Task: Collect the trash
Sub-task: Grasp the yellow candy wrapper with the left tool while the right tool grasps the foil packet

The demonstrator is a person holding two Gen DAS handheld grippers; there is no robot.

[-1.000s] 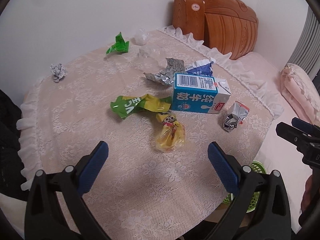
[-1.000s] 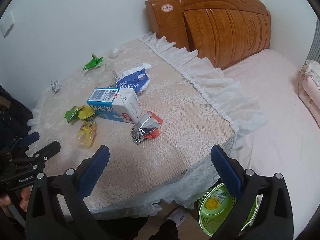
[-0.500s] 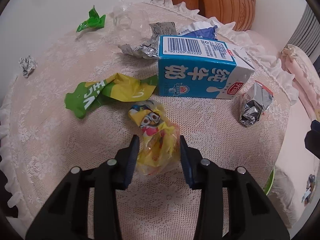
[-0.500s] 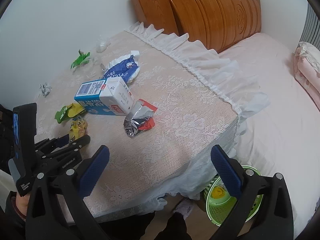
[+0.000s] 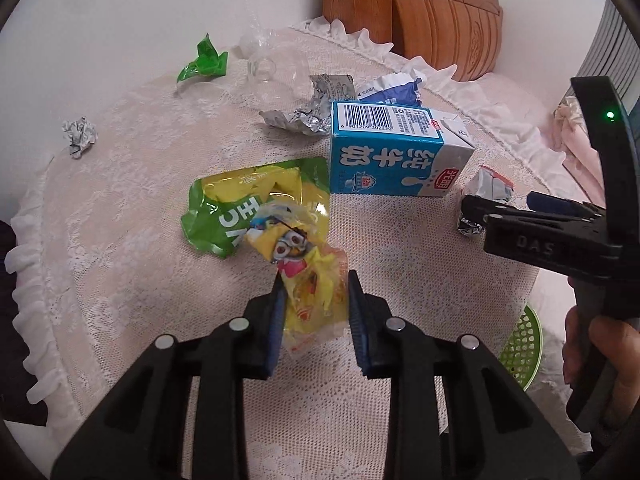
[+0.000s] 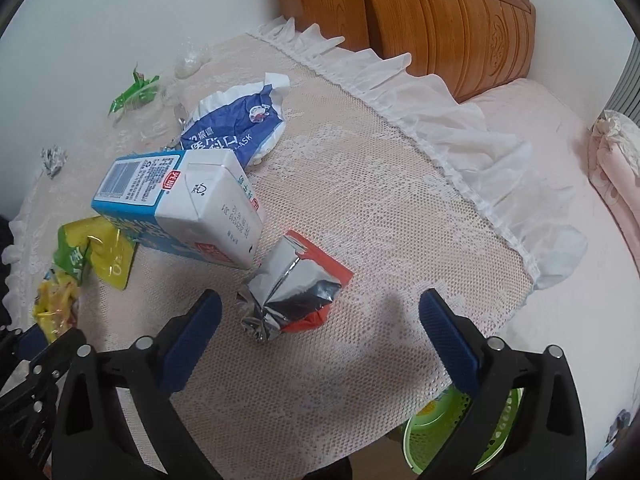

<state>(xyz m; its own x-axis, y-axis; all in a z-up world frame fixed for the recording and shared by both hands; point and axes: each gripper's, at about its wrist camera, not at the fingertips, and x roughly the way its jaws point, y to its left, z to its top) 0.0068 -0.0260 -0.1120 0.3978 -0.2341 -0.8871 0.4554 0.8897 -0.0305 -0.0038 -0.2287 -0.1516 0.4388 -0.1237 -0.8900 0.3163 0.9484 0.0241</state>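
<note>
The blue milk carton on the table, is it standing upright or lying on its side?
Lying on its side: the milk carton rests on a long face on the lace tablecloth, barcode panel facing up, its folded white top end pointing sideways.

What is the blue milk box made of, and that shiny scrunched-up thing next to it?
The milk carton looks like coated paperboard: flat printed panels, sharp folded seams, slight sheen. The crumpled wrapper seems to be foil-lined plastic film: mirror-silver inside, red printed outside, holding sharp creases. Whether it is real metal foil cannot be told.
</note>
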